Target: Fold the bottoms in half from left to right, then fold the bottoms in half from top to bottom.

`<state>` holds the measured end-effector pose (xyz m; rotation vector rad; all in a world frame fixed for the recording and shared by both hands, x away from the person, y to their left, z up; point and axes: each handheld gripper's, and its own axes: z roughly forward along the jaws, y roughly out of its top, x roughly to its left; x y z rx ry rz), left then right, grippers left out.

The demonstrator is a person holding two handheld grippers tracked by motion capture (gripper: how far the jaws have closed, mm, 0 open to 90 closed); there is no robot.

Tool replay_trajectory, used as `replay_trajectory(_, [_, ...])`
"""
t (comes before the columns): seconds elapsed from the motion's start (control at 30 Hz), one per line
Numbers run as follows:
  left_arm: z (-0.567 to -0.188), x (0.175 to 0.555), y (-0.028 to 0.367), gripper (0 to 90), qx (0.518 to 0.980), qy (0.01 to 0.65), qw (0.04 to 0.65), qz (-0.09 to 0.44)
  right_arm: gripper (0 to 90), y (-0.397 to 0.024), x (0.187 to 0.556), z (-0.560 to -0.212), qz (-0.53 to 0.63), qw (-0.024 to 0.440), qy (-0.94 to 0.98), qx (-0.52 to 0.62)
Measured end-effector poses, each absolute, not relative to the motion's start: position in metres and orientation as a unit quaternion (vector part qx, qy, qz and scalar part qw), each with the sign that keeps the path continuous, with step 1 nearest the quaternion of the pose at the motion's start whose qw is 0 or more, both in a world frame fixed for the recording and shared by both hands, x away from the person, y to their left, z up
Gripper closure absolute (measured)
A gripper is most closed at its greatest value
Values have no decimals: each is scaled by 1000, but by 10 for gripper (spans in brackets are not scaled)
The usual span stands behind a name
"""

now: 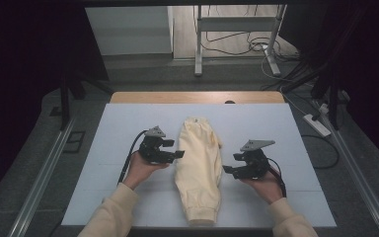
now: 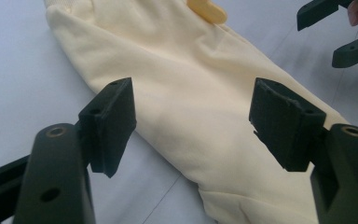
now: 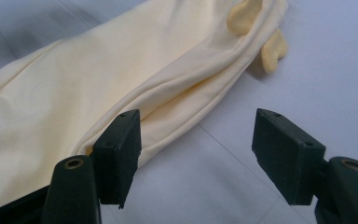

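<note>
A pale yellow pair of trousers (image 1: 199, 168) lies folded lengthwise down the middle of the white table top (image 1: 118, 128), waistband far, cuffs near. My left gripper (image 1: 179, 154) is held at the garment's left edge, jaws open, nothing between them; in the left gripper view the cloth (image 2: 191, 93) lies just beyond the jaws. My right gripper (image 1: 228, 170) hovers just off the right edge, open and empty; in the right gripper view the folded edge (image 3: 177, 98) runs past its left jaw. A drawstring end (image 3: 272, 49) pokes out near the waistband.
The white top sits on a wooden table whose far edge (image 1: 197, 97) shows. Beyond it are a metal stand (image 1: 198, 44) and cables on the floor. Metal rails (image 1: 39, 177) run along both sides. A power strip (image 1: 318, 124) lies at the right.
</note>
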<state>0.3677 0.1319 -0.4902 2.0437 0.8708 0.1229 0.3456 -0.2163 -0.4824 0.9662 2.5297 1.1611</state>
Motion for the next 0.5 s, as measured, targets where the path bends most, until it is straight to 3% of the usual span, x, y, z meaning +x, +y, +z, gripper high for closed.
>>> replay_trajectory(0.5, [-494,372,133,302,823,358,439,46,324,-213,350,-485,385,99,857,328])
